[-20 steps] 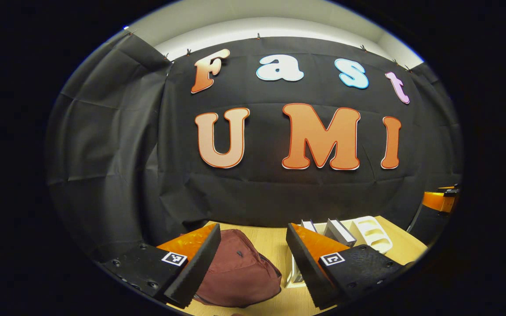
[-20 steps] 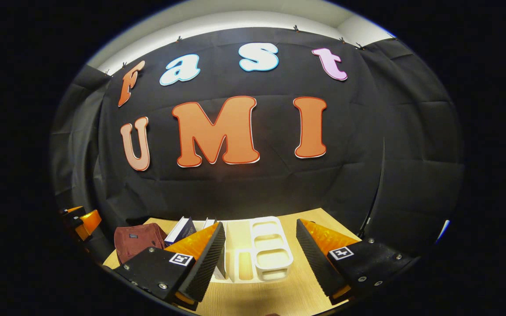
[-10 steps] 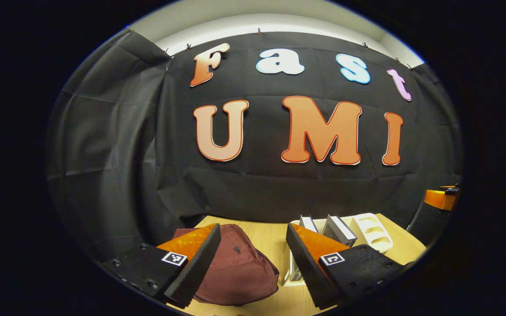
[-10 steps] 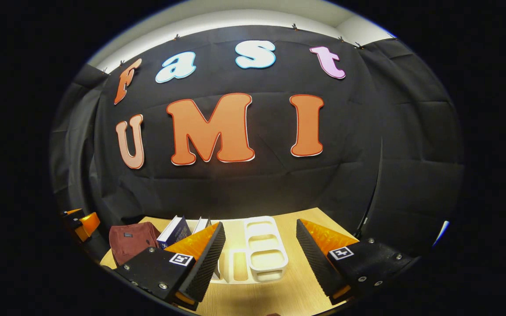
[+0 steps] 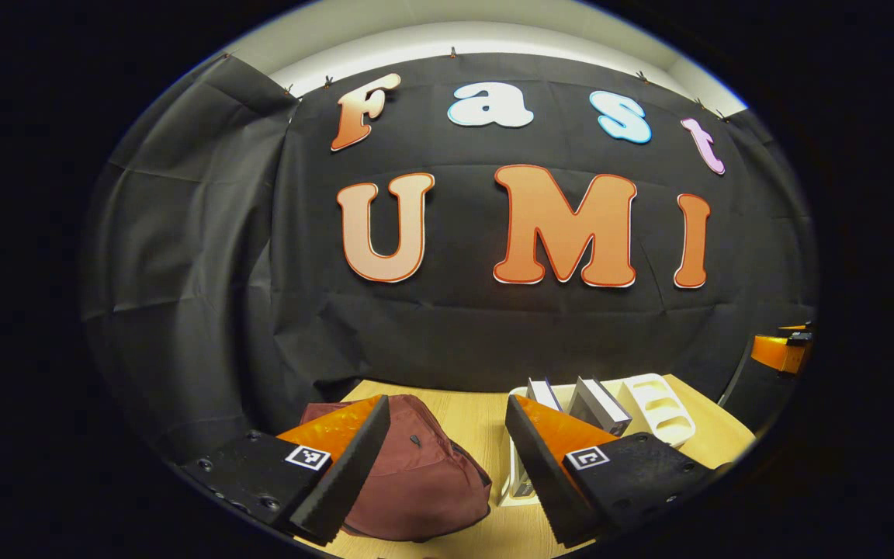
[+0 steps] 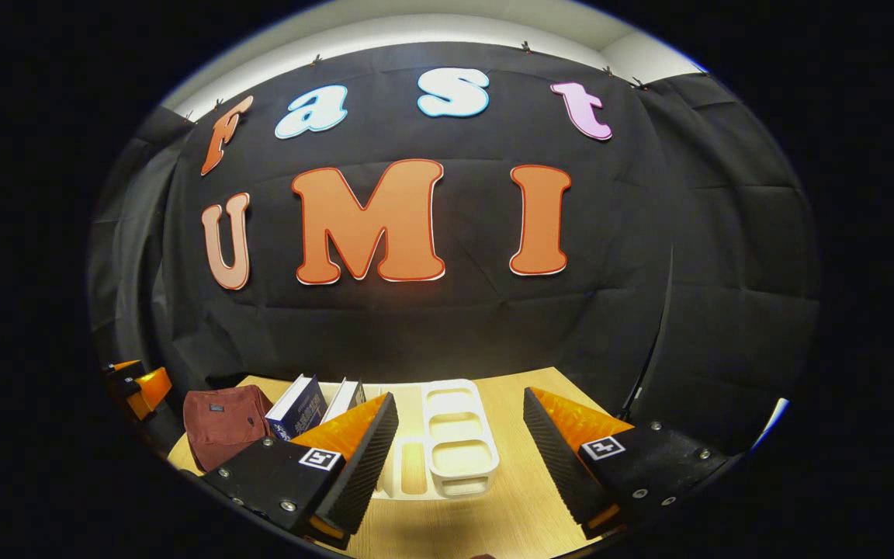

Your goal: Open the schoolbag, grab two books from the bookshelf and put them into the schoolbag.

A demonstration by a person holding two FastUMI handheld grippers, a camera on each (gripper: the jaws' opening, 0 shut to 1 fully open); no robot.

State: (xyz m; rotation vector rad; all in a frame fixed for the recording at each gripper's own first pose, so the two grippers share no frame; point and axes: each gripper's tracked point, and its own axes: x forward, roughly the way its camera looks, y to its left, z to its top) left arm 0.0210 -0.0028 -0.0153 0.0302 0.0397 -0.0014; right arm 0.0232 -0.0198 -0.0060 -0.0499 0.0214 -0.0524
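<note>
- Left gripper view: left gripper [image 5: 447,458] fingers spread wide, empty, above closed maroon fabric schoolbag [image 5: 416,481] on wooden tabletop [image 5: 478,419].
- Right gripper view: right gripper [image 6: 459,450] fingers wide apart, empty, over white plastic bookshelf [image 6: 455,450]; two upright books [image 6: 299,405] beside.

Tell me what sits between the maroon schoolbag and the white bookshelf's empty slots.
Two upright books, in the right gripper view, stand between the schoolbag and the bookshelf.

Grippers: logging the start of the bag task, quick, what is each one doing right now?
Left gripper: open, holding nothing, above the schoolbag.
Right gripper: open, holding nothing, above the bookshelf.
</note>
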